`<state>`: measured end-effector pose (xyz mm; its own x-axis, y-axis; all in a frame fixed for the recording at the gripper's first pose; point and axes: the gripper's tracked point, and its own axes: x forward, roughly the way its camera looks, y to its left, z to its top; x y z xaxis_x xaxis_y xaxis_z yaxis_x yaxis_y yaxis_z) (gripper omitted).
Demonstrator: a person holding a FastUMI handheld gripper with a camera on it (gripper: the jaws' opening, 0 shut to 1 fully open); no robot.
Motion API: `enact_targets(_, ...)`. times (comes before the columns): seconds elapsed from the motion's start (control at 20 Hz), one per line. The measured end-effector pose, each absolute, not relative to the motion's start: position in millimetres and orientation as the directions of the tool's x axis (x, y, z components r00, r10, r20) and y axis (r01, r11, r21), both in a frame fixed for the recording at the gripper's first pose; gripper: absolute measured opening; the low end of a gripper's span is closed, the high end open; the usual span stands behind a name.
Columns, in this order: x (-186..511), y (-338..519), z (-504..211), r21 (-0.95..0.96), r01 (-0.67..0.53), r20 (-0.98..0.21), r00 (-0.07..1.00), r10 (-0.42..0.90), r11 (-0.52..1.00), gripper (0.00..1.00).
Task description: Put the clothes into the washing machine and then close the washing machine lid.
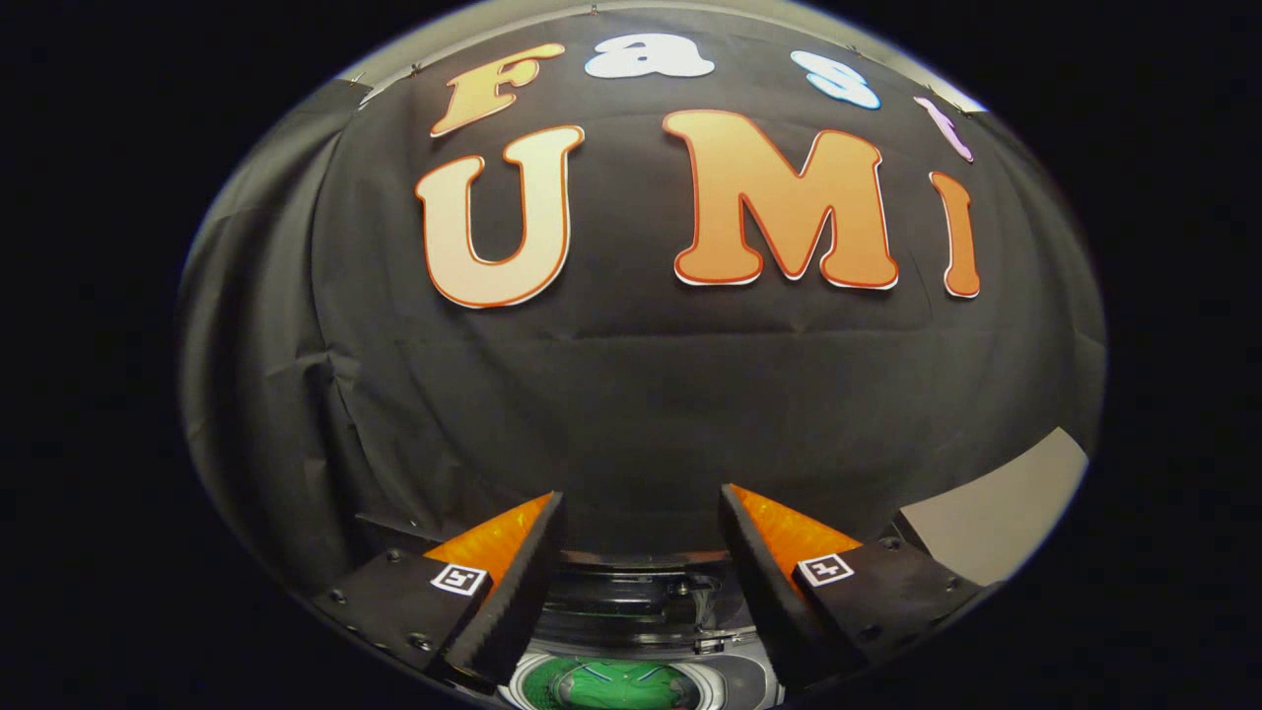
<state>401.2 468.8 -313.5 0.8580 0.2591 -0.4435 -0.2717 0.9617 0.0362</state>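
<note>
The gripper (641, 513) stands wide apart with nothing between its fingers (513, 582), their orange-backed pads raised toward the black cloth wall (631, 394). Below and between the fingers sits the washer (730, 680), its clear lid (631, 602) tipped up and open. Green clothes (611, 685) lie inside the drum, under the fingers. A pale desk (996, 513) shows beyond the right finger.

tool (641, 523): orange fingers, black pads | clothes (611, 683): green | washing machine (730, 675): grey
</note>
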Motion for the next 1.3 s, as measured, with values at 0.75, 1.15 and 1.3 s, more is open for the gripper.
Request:
enact_targets(0.75,374,437,-342,0.011,-0.183,-0.359,0.917,0.175,0.983,1.0)
enact_targets(1.15,317,423,-340,0.006,-0.197,-0.314,0.93,0.189,0.98,1.0)
enact_targets(1.3,301,421,-342,0.008,-0.209,-0.307,0.93,0.202,0.978,0.99)
